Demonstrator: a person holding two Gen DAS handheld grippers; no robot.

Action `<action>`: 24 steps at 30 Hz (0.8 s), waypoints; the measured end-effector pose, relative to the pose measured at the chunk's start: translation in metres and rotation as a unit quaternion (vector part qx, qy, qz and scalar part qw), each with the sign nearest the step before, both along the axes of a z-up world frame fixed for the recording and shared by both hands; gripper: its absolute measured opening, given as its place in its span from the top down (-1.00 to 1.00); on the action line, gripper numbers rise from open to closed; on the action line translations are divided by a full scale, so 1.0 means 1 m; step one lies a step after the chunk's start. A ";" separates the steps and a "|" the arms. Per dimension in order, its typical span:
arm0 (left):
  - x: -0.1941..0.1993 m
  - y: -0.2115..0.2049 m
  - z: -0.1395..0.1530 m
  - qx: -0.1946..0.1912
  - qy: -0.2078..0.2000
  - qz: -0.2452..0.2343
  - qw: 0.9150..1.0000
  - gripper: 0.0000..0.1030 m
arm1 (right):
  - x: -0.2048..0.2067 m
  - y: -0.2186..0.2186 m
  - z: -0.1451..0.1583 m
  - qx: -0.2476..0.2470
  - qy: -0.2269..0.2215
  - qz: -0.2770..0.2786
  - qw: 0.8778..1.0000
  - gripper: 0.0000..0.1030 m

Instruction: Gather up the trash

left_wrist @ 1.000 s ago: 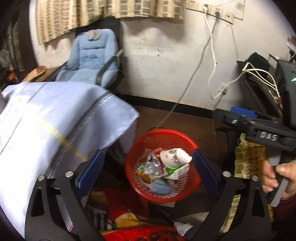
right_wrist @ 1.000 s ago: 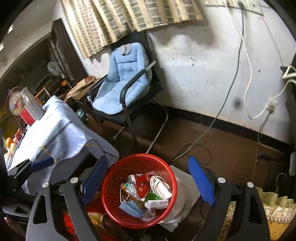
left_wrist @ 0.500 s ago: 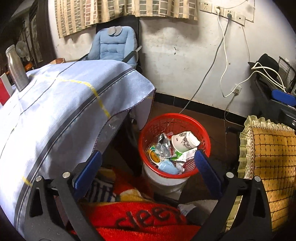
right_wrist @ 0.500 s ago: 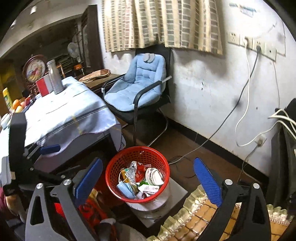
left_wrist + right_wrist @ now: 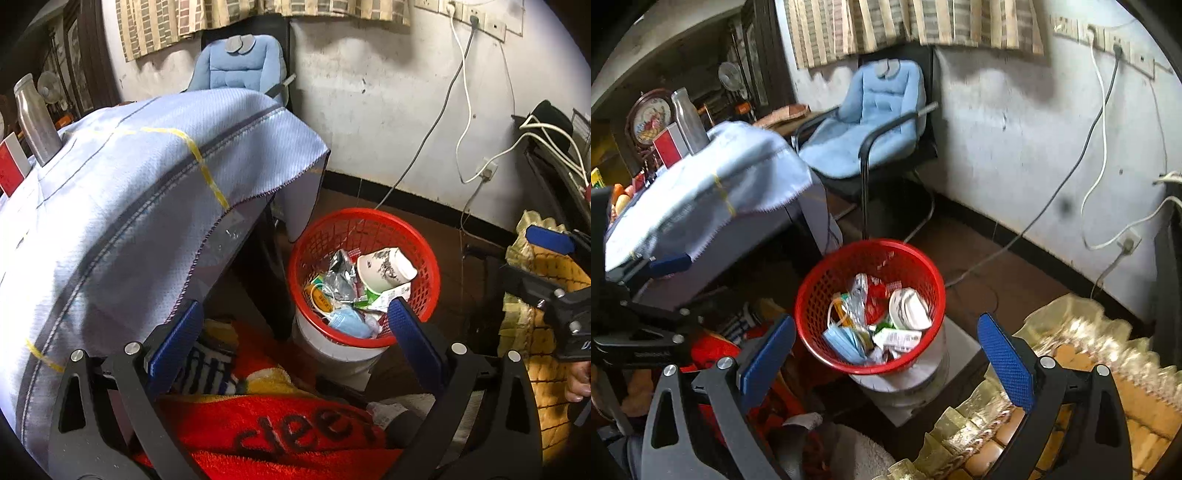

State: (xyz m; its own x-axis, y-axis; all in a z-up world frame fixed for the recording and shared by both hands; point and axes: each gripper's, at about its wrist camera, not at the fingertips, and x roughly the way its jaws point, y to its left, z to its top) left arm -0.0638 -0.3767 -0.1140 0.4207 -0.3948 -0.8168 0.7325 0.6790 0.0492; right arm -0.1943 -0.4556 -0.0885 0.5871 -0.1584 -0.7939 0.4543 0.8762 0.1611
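A red mesh waste basket point(image 5: 369, 221) stands on a white bucket point(image 5: 332, 347) on the floor; it also shows in the right wrist view point(image 5: 820, 284). It holds a white paper cup point(image 5: 384, 269), a blue face mask point(image 5: 347, 321), foil wrappers point(image 5: 341, 275) and small cartons. My left gripper point(image 5: 291, 325) is open and empty, above and short of the basket. My right gripper point(image 5: 886, 347) is open and empty, hovering near the basket's front rim.
A table under a light blue cloth point(image 5: 129, 206) stands left of the basket, with a steel bottle point(image 5: 35, 122) on it. A blue cushioned chair point(image 5: 871, 122) stands by the wall. A yellow frilled cushion point(image 5: 1071, 387) lies right. A red towel point(image 5: 280, 432) lies below.
Both grippers have pulled back and up from the basket, so it looks smaller and farther. Both stay open and empty. The right gripper has come into the left wrist view's right edge.
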 end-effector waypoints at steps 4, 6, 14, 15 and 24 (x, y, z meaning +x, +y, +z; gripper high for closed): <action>-0.001 -0.005 -0.005 0.011 -0.005 -0.007 1.000 -0.87 | 0.005 -0.001 -0.016 0.010 0.016 0.004 1.000 -0.88; -0.001 -0.008 -0.008 0.014 -0.005 -0.011 1.000 -0.87 | 0.006 -0.001 -0.021 0.015 0.021 0.005 1.000 -0.88; -0.003 -0.015 -0.015 0.028 -0.006 -0.019 0.999 -0.87 | 0.009 -0.006 -0.031 0.025 0.031 0.004 0.999 -0.88; -0.003 -0.015 -0.016 0.031 -0.005 -0.020 0.999 -0.87 | 0.009 -0.007 -0.031 0.026 0.031 0.004 0.999 -0.88; -0.002 -0.018 -0.020 0.039 -0.001 -0.022 0.999 -0.87 | 0.010 -0.006 -0.034 0.030 0.034 0.006 0.999 -0.88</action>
State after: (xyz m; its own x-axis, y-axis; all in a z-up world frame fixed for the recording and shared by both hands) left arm -0.0654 -0.3947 -0.1343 0.4058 -0.3476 -0.8453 0.7612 0.6405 0.1020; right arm -0.1839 -0.4620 -0.1225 0.5325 -0.1026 -0.8402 0.4564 0.8708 0.1829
